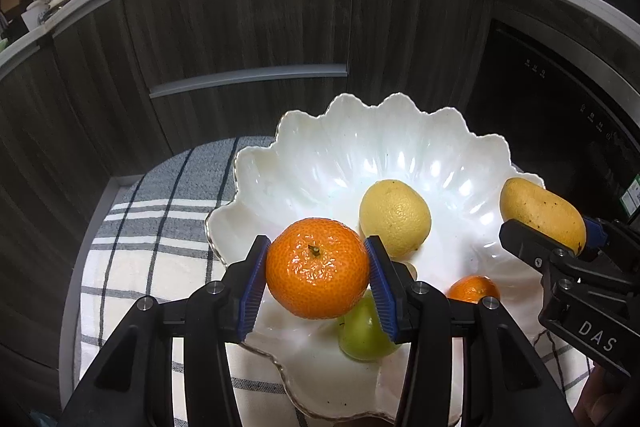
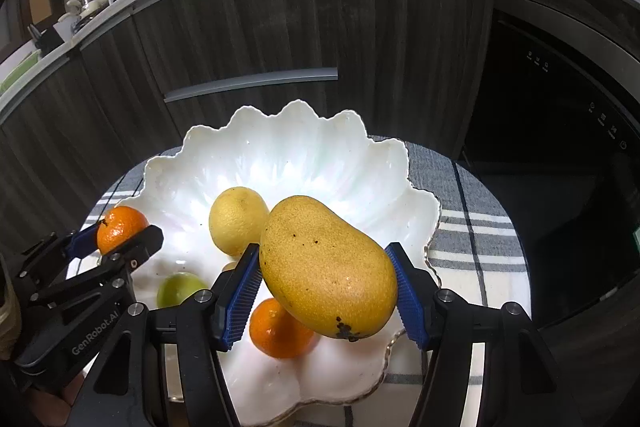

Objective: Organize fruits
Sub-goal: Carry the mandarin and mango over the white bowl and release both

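Observation:
A white scalloped bowl [image 1: 400, 131] [image 2: 280, 139] stands on a striped cloth. In it lie a yellow lemon [image 1: 394, 217] [image 2: 236, 221], a green fruit [image 1: 362, 335] [image 2: 178, 287] and a small orange [image 1: 474, 289] [image 2: 276, 331]. My left gripper [image 1: 318, 277] [image 2: 116, 237] is shut on a tangerine [image 1: 318, 267] [image 2: 118, 227] and holds it over the bowl's near left part. My right gripper [image 2: 326, 287] [image 1: 560, 227] is shut on a yellow mango [image 2: 326, 267] [image 1: 542, 213] and holds it over the bowl's right side.
The checked grey-and-white cloth [image 1: 152, 227] [image 2: 476, 239] covers a small round table. Dark wood cabinets [image 1: 240, 27] with a handle stand behind it. A black oven front [image 1: 560, 99] is to the right. The counter above holds pans and bottles.

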Motion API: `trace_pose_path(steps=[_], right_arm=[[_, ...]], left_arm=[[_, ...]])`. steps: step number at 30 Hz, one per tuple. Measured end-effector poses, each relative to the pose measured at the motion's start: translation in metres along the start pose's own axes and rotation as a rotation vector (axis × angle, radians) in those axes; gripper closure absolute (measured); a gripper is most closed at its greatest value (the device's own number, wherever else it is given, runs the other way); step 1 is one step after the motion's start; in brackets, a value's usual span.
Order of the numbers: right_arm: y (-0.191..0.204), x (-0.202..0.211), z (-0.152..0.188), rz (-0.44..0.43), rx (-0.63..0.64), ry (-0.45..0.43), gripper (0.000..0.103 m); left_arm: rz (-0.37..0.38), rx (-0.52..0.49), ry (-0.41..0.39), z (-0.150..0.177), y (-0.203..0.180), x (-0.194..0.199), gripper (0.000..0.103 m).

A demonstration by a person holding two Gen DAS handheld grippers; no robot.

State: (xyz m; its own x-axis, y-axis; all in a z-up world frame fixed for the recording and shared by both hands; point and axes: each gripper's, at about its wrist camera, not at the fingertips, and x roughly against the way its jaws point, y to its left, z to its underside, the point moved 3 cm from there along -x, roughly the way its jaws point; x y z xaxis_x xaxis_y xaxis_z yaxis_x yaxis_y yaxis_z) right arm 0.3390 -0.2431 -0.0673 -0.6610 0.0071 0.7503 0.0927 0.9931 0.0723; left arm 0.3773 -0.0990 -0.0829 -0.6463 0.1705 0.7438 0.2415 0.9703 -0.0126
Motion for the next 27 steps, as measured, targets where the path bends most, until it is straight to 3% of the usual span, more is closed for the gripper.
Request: trace_pose_path(steps=[2, 4, 6, 12, 21, 27], right_arm=[[-0.001, -0.003, 0.000, 0.003, 0.000, 0.015, 0.040], [-0.002, -0.007, 0.000, 0.004, -0.005, 0.038, 0.040], [-0.003, -0.009, 0.000, 0.009, -0.009, 0.054, 0.040], [-0.001, 0.011, -0.006, 0.082, 0.017, -0.027, 0.015], [0.006, 0.045, -0.012, 0.095, 0.031, -0.078, 0.014], [0.010, 0.075, -0.004, 0.078, 0.027, -0.111, 0.014]], left_arm=[[-0.005, 0.007, 0.006, 0.000, 0.002, -0.002, 0.054], [-0.017, 0.011, -0.002, -0.001, 0.003, 0.001, 0.035], [-0.038, 0.014, -0.022, -0.002, 0.004, 0.005, 0.025], [-0.053, 0.016, -0.033, -0.004, 0.008, 0.016, 0.022], [-0.074, 0.035, -0.075, -0.001, 0.012, 0.054, 0.012], [-0.088, 0.036, -0.088, 0.006, 0.010, 0.080, 0.011]])
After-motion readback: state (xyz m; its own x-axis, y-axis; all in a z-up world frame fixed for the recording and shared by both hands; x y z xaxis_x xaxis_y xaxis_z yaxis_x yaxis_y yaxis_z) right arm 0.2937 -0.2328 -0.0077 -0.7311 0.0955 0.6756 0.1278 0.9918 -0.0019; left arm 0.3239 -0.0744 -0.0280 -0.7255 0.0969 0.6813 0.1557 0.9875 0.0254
